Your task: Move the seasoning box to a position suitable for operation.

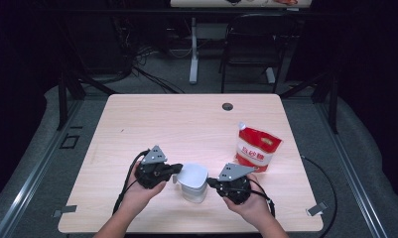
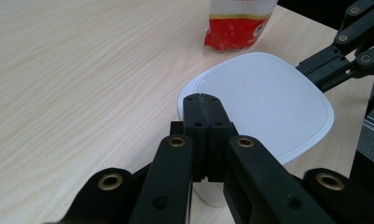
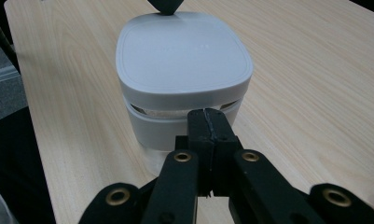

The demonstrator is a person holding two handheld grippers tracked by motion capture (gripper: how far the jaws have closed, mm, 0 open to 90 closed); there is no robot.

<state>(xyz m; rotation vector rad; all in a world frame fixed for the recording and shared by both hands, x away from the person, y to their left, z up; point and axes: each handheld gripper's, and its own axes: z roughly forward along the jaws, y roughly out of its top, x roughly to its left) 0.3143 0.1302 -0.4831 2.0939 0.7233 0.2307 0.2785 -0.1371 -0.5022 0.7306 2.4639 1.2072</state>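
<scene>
- The box [image 1: 193, 181] is white plastic, smooth, with round corners and a flat lid. Under the lid runs a thin gap, and the bottom part looks see-through.
- It sits near the front edge of the worktop [image 1: 176, 119], between the two claws.
- The left claw [image 1: 177, 169] is black and clenched with nothing in it. Its tip is at the box's left edge.
- The right claw [image 1: 209, 182] is black and clenched too, holding nothing. Its tip is just beside the box's right side.
- Each claw has a grey three-cornered plate on top and a black cable.
- The worktop is pale wood with fine lines in it. It has round corners and a small dark hole [image 1: 227, 106] near the back.
- A red and white bag [image 1: 256, 148] lies to the right of the box, a bit farther back. It looks soft and shiny.
- The room is dark. The floor is grey, with cables on it.
- A black chair [image 1: 253, 44] stands behind the worktop.
</scene>
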